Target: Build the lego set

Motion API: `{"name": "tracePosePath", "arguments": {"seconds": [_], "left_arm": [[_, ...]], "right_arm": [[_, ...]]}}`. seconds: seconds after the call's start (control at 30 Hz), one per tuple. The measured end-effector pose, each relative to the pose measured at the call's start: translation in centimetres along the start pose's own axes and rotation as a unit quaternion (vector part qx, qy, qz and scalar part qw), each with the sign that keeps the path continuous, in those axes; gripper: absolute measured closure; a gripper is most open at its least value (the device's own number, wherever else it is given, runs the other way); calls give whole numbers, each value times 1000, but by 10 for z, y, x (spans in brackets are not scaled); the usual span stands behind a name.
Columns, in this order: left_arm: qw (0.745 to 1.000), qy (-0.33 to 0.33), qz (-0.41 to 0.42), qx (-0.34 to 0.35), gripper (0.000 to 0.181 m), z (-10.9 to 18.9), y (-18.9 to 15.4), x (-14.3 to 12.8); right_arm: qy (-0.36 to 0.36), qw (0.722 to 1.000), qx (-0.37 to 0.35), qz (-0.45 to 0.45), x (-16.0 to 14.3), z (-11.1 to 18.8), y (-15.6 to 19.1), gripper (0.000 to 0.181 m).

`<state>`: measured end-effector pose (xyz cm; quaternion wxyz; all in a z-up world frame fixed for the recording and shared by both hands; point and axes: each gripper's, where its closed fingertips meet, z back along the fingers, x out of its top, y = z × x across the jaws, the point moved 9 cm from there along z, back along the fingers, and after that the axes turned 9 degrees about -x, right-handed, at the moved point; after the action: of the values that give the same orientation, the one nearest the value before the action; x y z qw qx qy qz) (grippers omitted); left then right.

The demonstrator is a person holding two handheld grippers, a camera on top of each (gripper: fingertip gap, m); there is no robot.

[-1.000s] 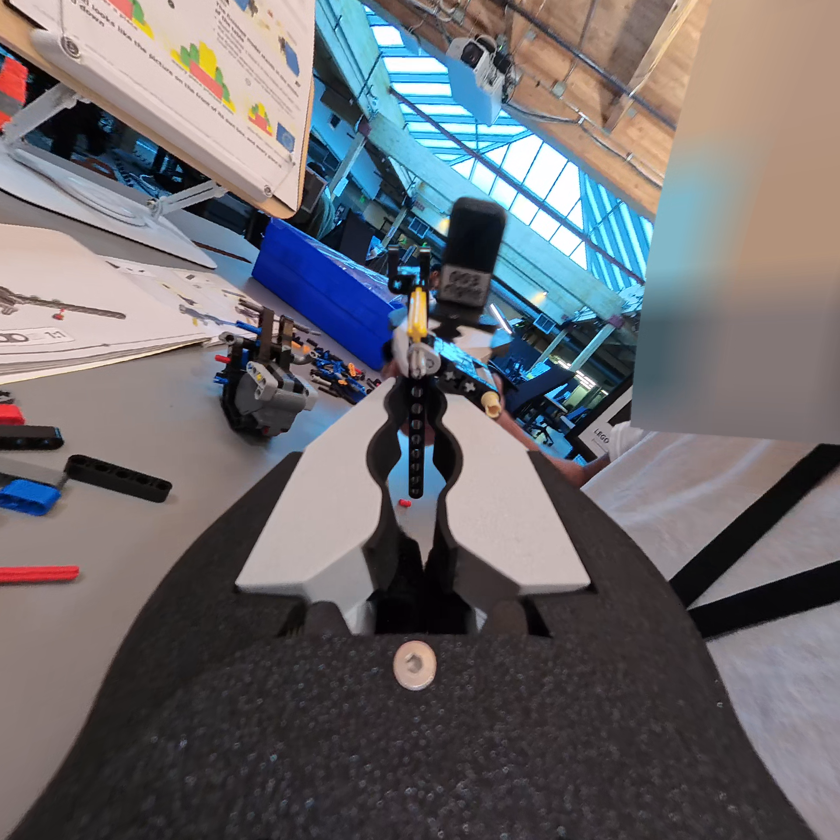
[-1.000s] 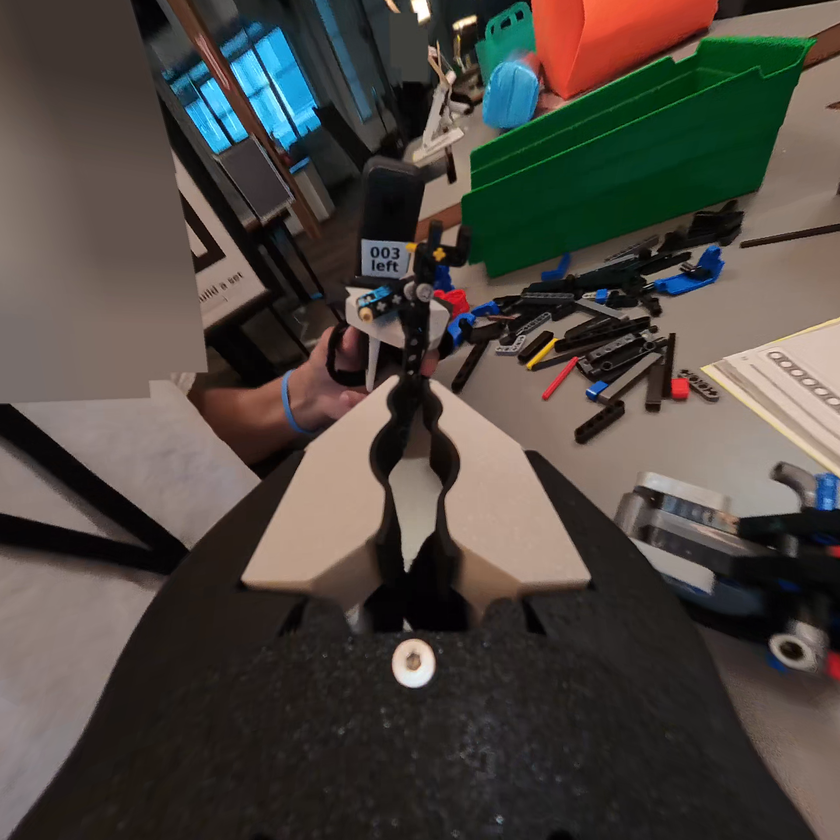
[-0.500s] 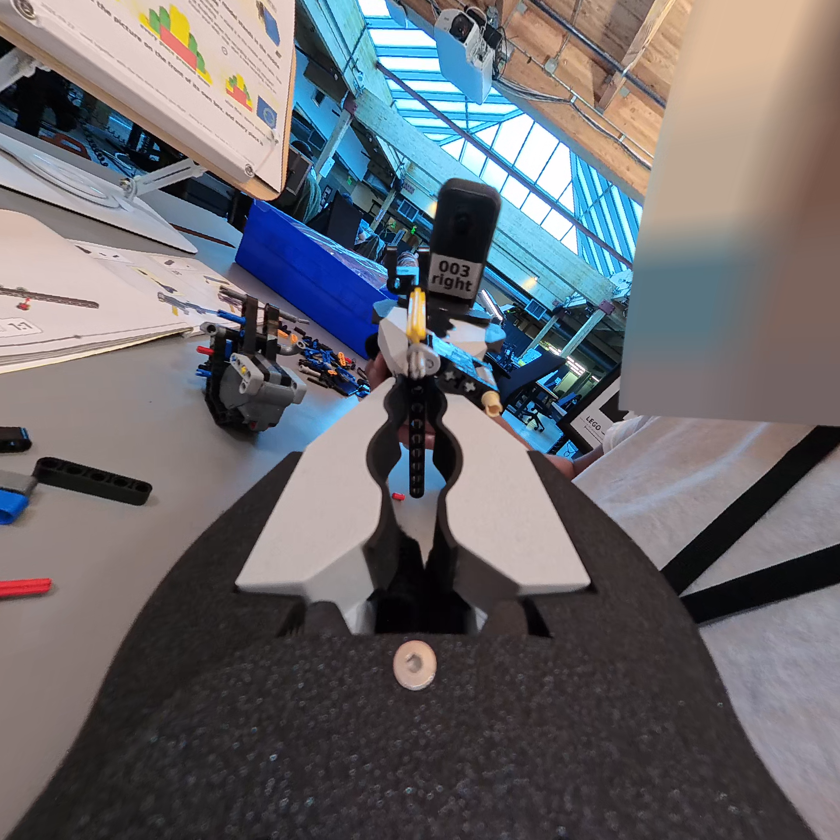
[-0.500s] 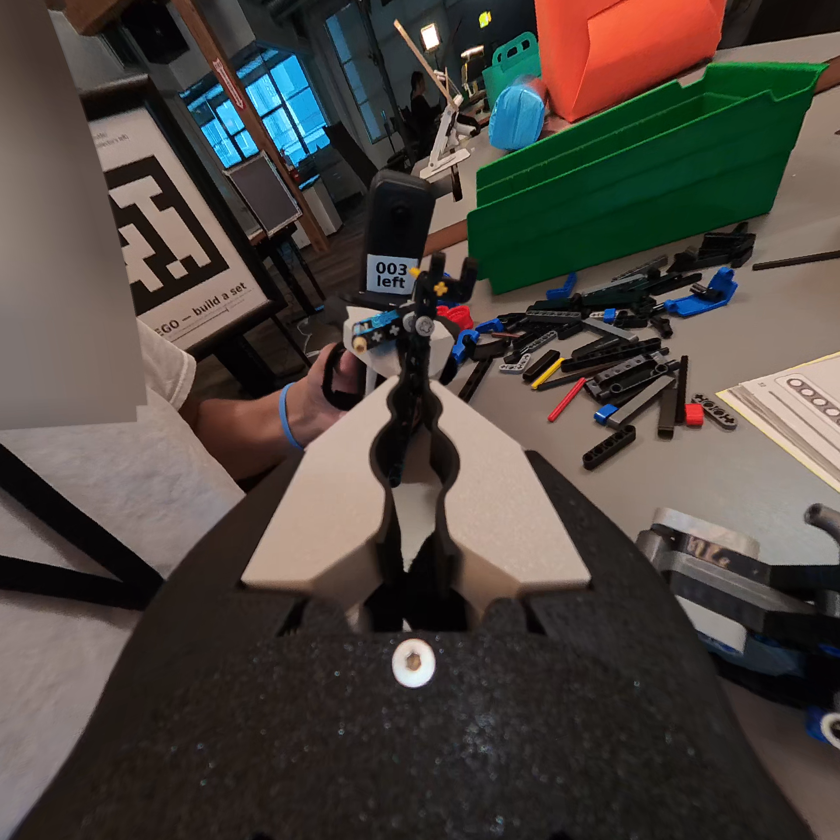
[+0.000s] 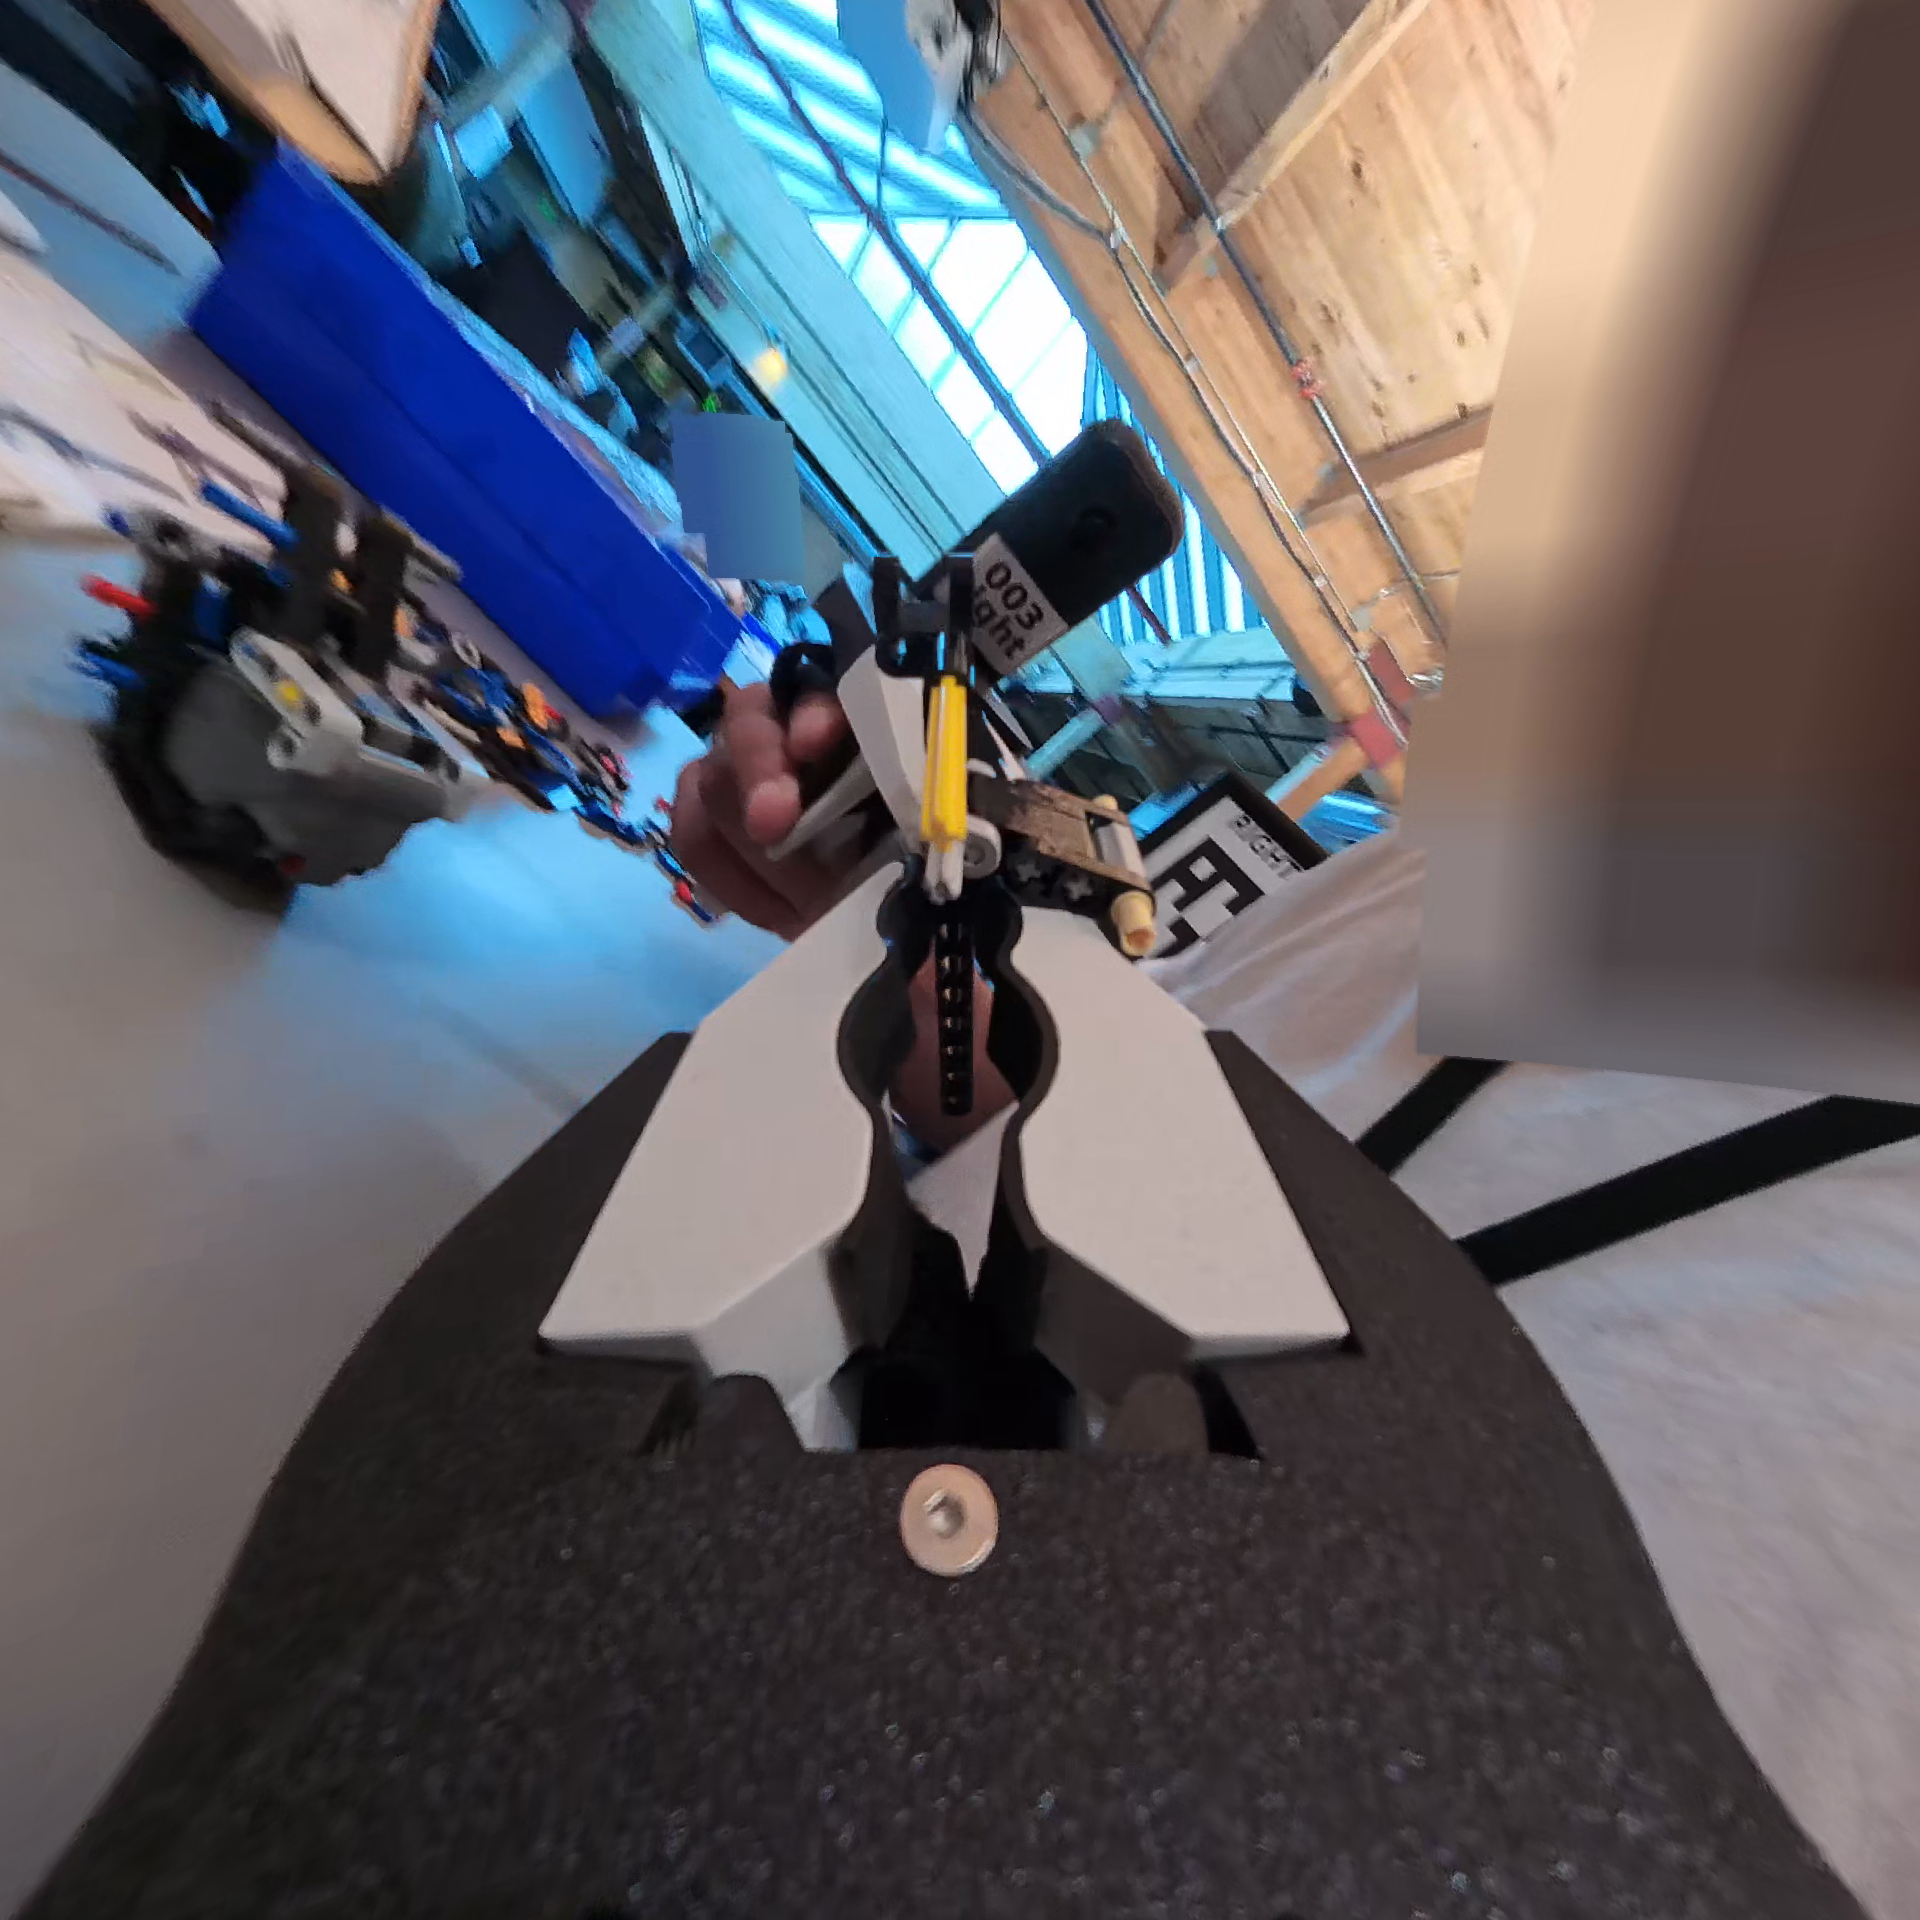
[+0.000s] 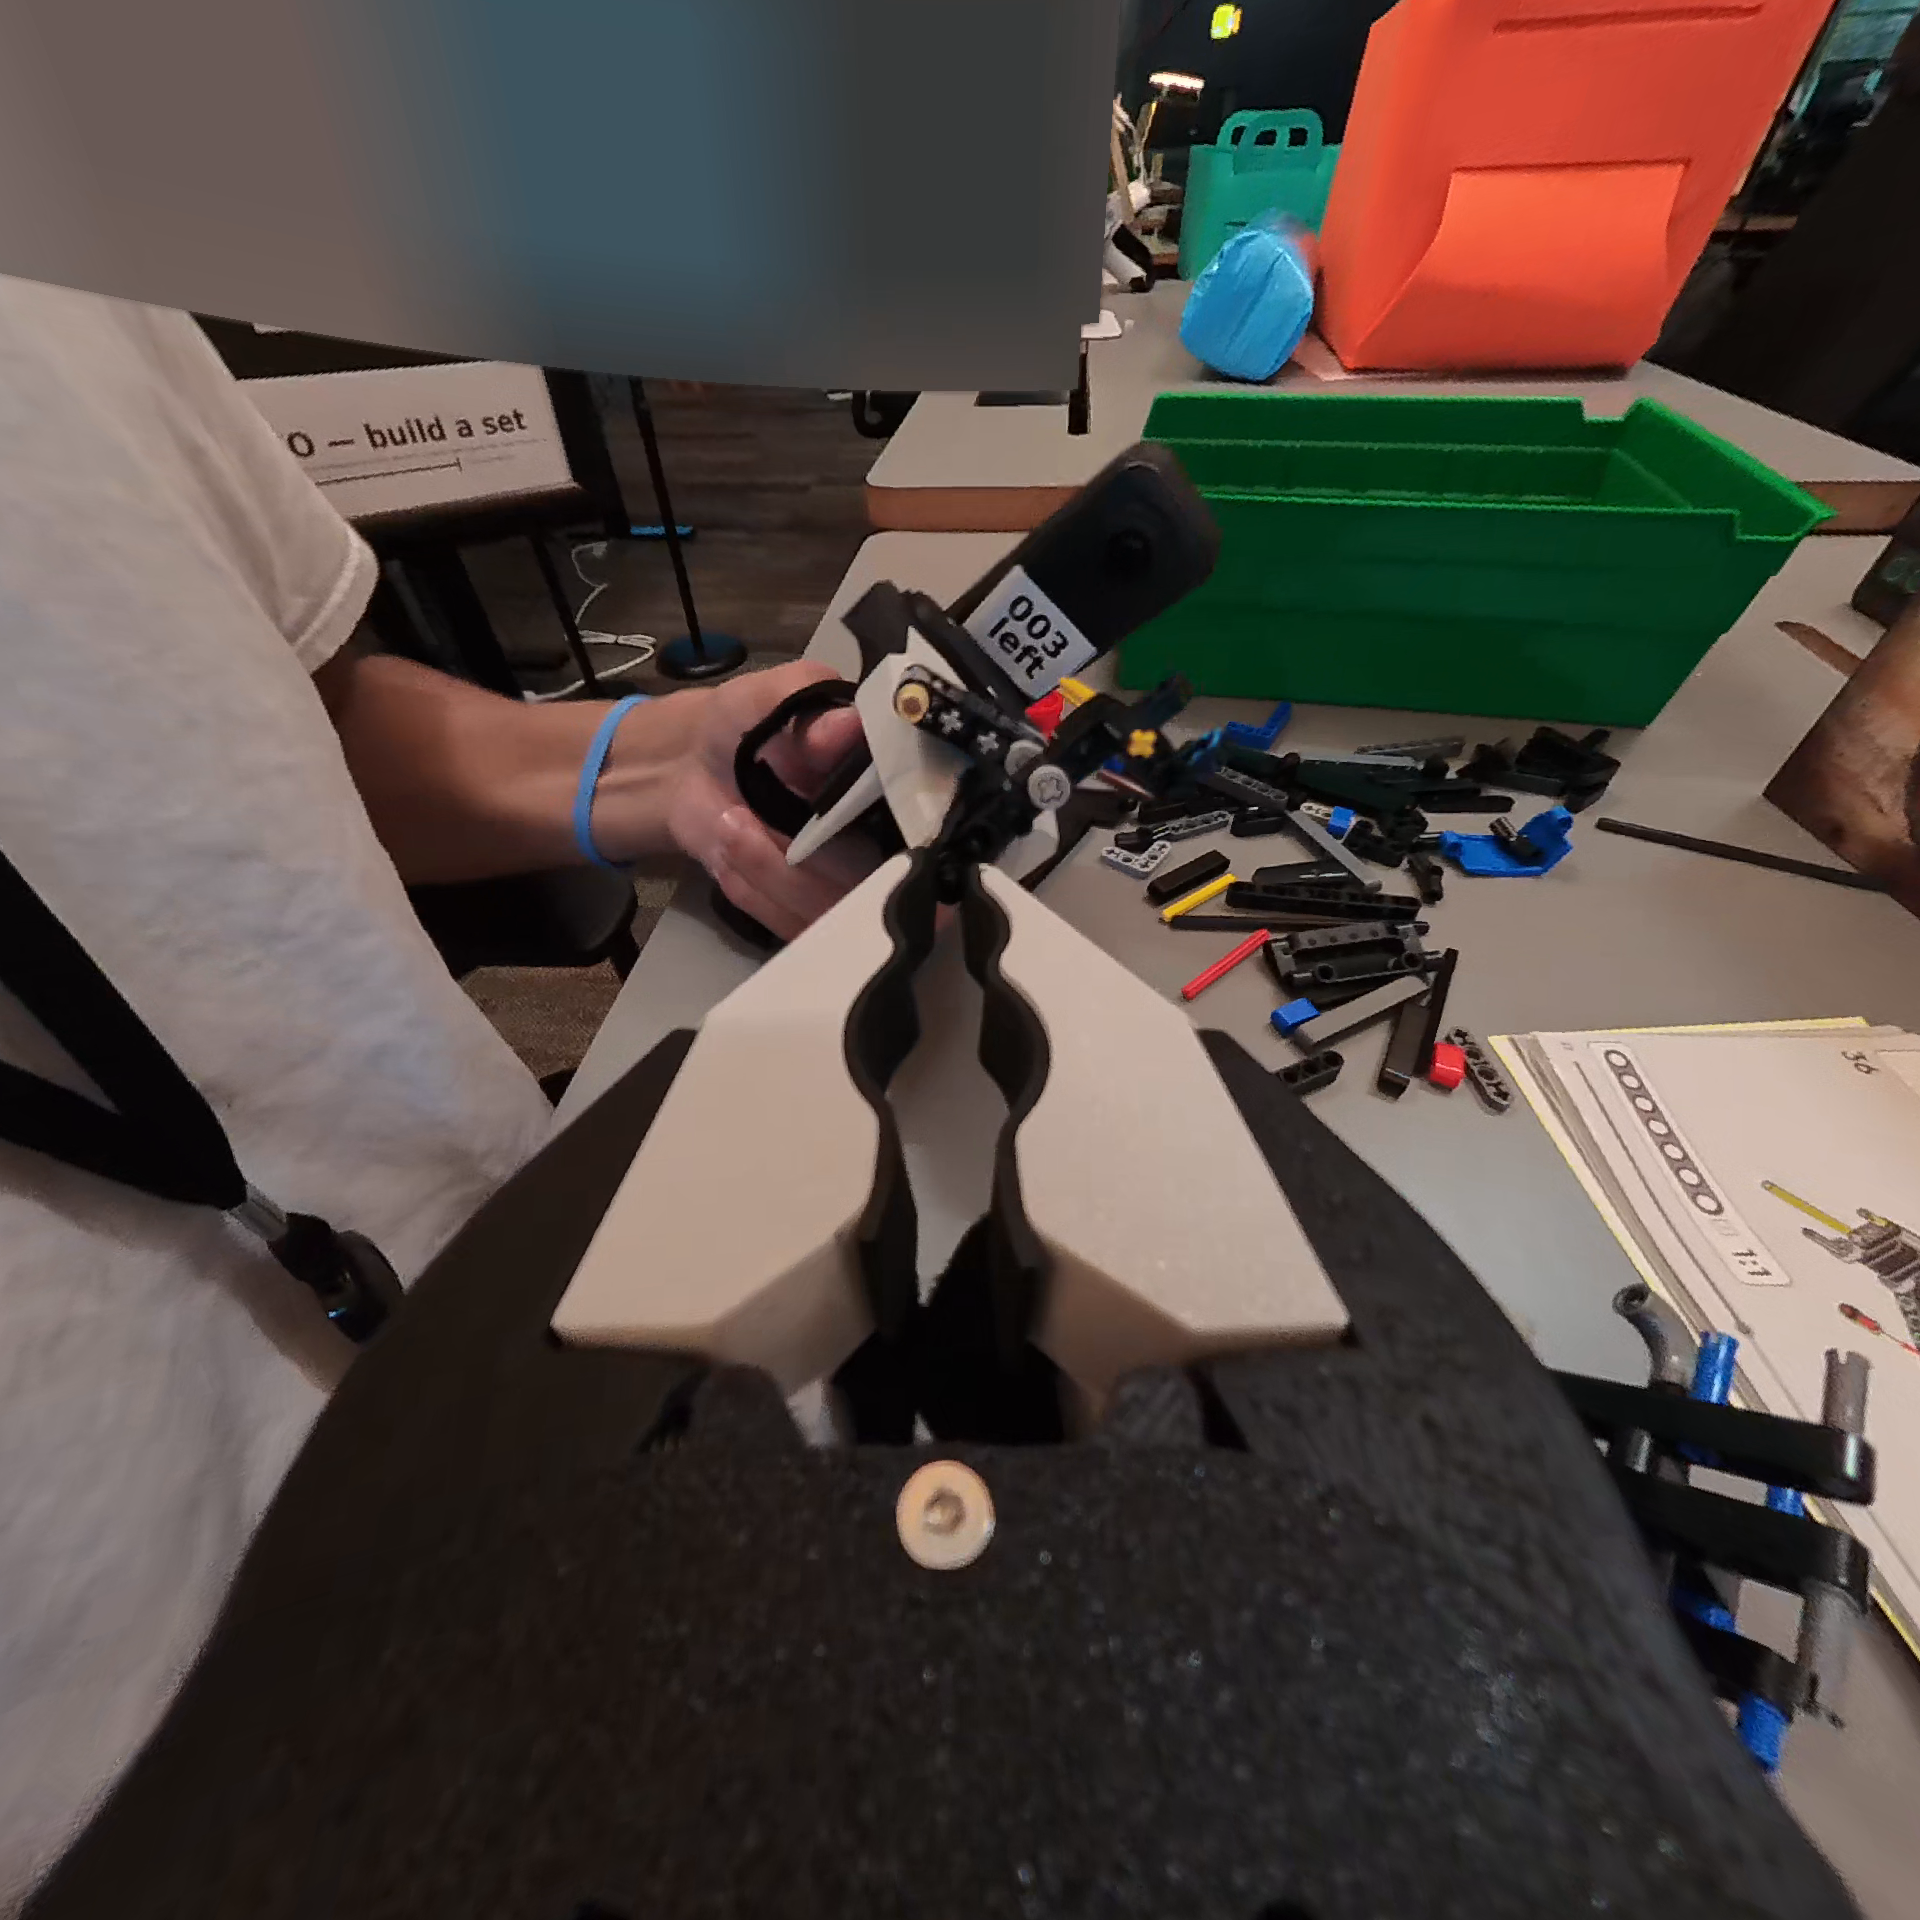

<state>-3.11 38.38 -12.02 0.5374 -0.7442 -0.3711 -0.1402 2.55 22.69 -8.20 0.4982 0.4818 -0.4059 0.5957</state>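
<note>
Both grippers hold one small lego assembly in the air between them, in front of the person's white shirt. In the left wrist view my left gripper [image 5: 951, 909] is shut on its long black holed beam [image 5: 954, 1029]; a yellow axle [image 5: 943, 764] and a black cross-hole beam with a tan pin [image 5: 1081, 862] stick out beyond the tips. The right gripper [image 5: 883, 748] faces it. In the right wrist view my right gripper [image 6: 948, 878] pinches the assembly's black end [image 6: 987, 810] at the fingertips. The left gripper [image 6: 914, 748] faces it there.
A larger grey and black lego model [image 5: 270, 727] stands on the table [image 5: 312, 987], also at the lower right [image 6: 1745, 1475]. Several loose pieces [image 6: 1340, 883] lie before a green bin [image 6: 1455, 582]. An instruction booklet [image 6: 1714, 1174] lies right. A blue bin [image 5: 447, 416] stands behind. The grippers are tip to tip, or close to it.
Both grippers have rolled and swung with the assembly, so the views tilt and the left one blurs. The black beam no longer runs deep between the right gripper's fingers; only the tips hold it.
</note>
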Motion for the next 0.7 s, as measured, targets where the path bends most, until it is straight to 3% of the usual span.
{"name": "tracePosePath", "arguments": {"seconds": [0.27,0.53,0.63,0.7], "left_arm": [[995,46,70,-50,176,-9,5,-4],[992,8,85,-89,176,-18,6,-6],[996,11,65,-53,176,-19,8,-7],[999,39,14,13,176,-14,7,-5]], "right_arm": [[8,995,4,97,0,9,12,177],[38,998,41,-10,14,16,5,177],[51,998,23,-14,19,28,-1,177],[98,995,1,-22,14,43,-10,177]]}}
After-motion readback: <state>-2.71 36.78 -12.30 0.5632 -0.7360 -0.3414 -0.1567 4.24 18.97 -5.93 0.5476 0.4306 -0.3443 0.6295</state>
